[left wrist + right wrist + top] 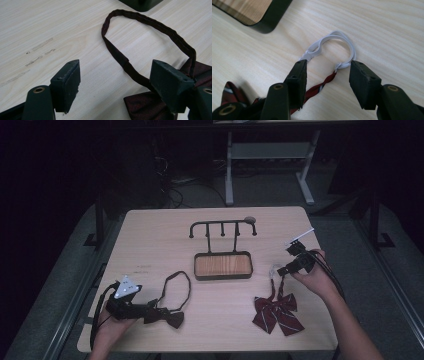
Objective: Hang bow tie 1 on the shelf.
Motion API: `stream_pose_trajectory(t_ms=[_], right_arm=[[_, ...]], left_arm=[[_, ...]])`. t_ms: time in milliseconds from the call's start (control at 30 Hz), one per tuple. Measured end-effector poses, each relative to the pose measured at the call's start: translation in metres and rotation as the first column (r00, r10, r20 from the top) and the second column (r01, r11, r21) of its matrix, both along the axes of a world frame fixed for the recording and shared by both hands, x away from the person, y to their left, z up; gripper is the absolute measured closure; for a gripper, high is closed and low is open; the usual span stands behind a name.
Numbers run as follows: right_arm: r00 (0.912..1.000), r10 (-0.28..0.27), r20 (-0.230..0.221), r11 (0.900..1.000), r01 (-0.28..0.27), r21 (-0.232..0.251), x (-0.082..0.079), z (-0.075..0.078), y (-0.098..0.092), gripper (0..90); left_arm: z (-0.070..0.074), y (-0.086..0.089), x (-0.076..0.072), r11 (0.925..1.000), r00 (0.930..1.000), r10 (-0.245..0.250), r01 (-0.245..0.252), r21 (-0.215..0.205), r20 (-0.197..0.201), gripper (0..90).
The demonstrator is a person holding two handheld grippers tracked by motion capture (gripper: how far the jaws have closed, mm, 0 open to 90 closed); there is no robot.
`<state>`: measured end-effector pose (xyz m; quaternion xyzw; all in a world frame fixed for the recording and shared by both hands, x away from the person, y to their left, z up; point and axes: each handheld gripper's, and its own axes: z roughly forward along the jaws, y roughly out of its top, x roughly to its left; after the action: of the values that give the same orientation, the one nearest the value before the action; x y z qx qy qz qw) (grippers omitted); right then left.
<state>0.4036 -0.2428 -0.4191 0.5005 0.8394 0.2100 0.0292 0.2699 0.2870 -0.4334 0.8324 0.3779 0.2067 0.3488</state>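
Grippers | left (115, 85) wide by maroon bow tie (150, 105) | right (328, 75) gaping around white elastic loop (342, 41)

Dk maroon bow tie (166, 316); red/white-striped bow (276, 314).

Right hand-held gripper (327, 75) low over pale wooden tabletop (387, 27), jaws apart, straddling white elastic loop (338, 42) without pressing it. Loop flat on the wood, joined to twisted red striped strap (322, 86) running back under the left jaw. Dark-rimmed wooden tray (265, 20) at upper left.
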Motion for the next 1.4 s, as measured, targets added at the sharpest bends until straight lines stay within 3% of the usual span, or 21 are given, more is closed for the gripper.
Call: stream_pose_trajectory(t_ms=[500, 833, 1167, 1400], right_arm=[[0.9941, -0.058, -0.091, 0.995, 0.05, -0.082, 0.016, -0.016, 0.006, 55.9], [0.9933, -0.068, -0.093, 0.994, 0.059, -0.095, 0.018, -0.018, 0.006, 63.0], [0.99, -0.08, -0.116, 0.994, 0.07, -0.086, 0.018, -0.019, 0.006, 57.8], [0.9938, -0.055, -0.096, 0.991, 0.043, -0.123, 0.017, -0.02, 0.012, 64.2]], left_arm=[[0.001, 0.0, -0.001, 1.0, 1.0, 0.002, -0.002, 0.003, 0.006, 25.1], [0.0, 0.0, 0.0, 1.0, 1.0, -0.004, 0.004, 0.008, 0.003, 25.1], [0.001, 0.0, 0.0, 1.0, 1.0, -0.007, 0.007, 0.007, 0.003, 25.1], [0.001, -0.001, -0.001, 0.9999, 1.0, -0.007, 0.007, 0.008, 0.002, 25.1]])
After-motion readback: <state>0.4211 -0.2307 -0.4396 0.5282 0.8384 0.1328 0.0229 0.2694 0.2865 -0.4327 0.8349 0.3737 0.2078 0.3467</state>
